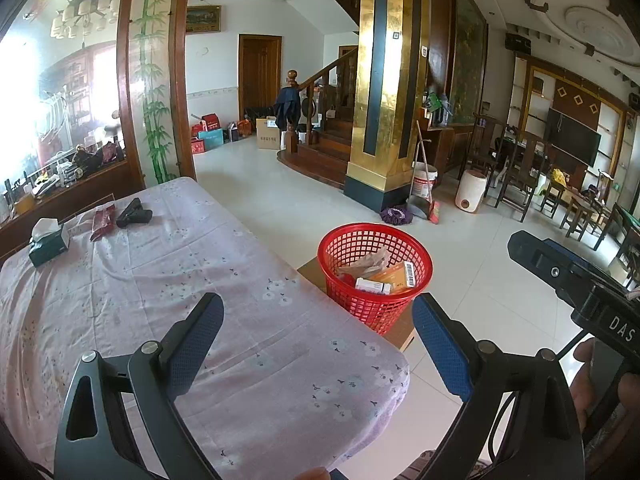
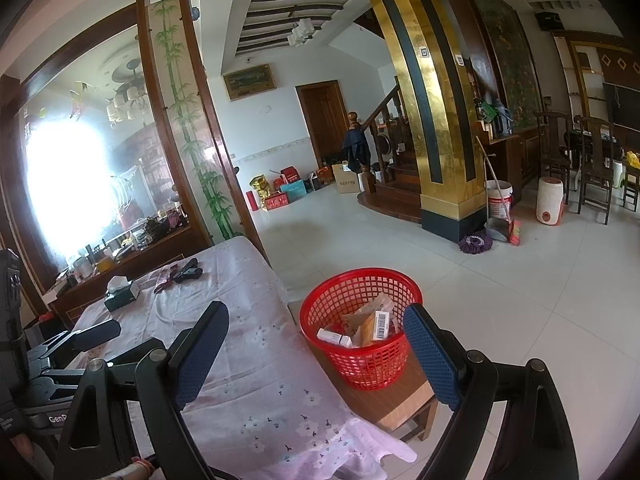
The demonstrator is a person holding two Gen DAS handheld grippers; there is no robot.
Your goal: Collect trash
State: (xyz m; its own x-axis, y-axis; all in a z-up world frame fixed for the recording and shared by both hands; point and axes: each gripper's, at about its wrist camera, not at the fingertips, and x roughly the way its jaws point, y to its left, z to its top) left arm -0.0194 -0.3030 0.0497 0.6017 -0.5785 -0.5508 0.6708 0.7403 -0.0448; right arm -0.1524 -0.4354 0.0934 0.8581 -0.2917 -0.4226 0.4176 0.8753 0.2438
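Observation:
A red mesh basket (image 1: 374,274) stands on a low wooden stool (image 1: 400,330) beside the table; it holds small boxes and crumpled paper (image 1: 372,266). It also shows in the right wrist view (image 2: 362,326). A dark red wrapper (image 1: 102,222) lies on the far left of the floral tablecloth (image 1: 224,320). My left gripper (image 1: 318,340) is open and empty above the table's near corner. My right gripper (image 2: 316,354) is open and empty, near the basket.
A green tissue box (image 1: 48,242) and a black clamp-like tool (image 1: 134,213) lie near the wrapper. A gold pillar (image 1: 386,92), broom, buckets and chairs stand on the white tiled floor (image 1: 480,264). The right gripper's body (image 1: 576,284) shows at the left view's right edge.

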